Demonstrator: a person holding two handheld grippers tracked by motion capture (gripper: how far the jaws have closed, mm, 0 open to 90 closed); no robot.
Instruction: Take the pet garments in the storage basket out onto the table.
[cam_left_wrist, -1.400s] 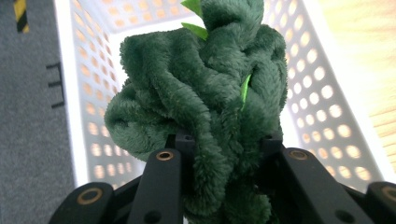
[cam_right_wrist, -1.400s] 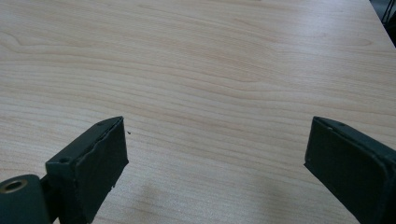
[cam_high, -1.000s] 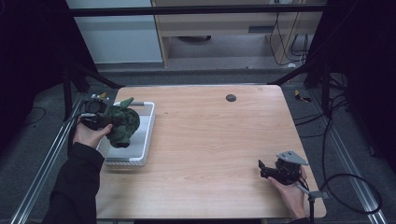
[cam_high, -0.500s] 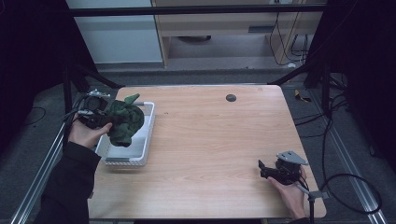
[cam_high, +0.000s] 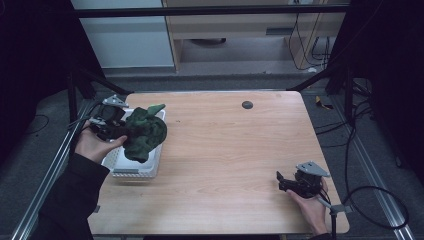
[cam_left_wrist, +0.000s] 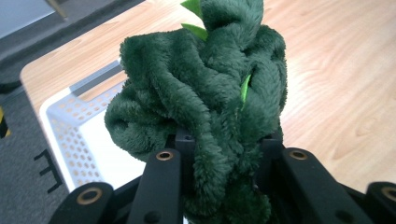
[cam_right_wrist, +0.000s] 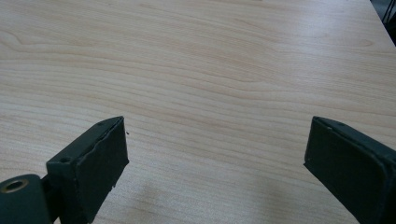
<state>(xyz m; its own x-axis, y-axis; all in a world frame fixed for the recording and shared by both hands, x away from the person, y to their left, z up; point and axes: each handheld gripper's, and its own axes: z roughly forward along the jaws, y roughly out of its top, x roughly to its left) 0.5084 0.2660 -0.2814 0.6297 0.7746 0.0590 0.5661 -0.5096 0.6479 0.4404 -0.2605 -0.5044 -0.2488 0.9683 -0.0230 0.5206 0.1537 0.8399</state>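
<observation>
While held above the white basket (cam_high: 150, 167) at the bench's (cam_high: 230, 150) left edge, green plush toy (cam_high: 144, 132) sits clamped in left hand-held gripper (cam_high: 120, 131) | left gripper view: jaws squeeze toy (cam_left_wrist: 205, 102) | right gripper view: right hand-held gripper (cam_right_wrist: 215, 163) jaws apart over bare wood.

Hidden and cut off
The green plush toy (cam_left_wrist: 205, 102) hides the left tongs' (cam_left_wrist: 224, 154) pads and part of the white basket (cam_left_wrist: 70, 135).

Dim, dark surroundings; the table (cam_high: 225, 150) evenly lit from above, frames slightly soft.
</observation>
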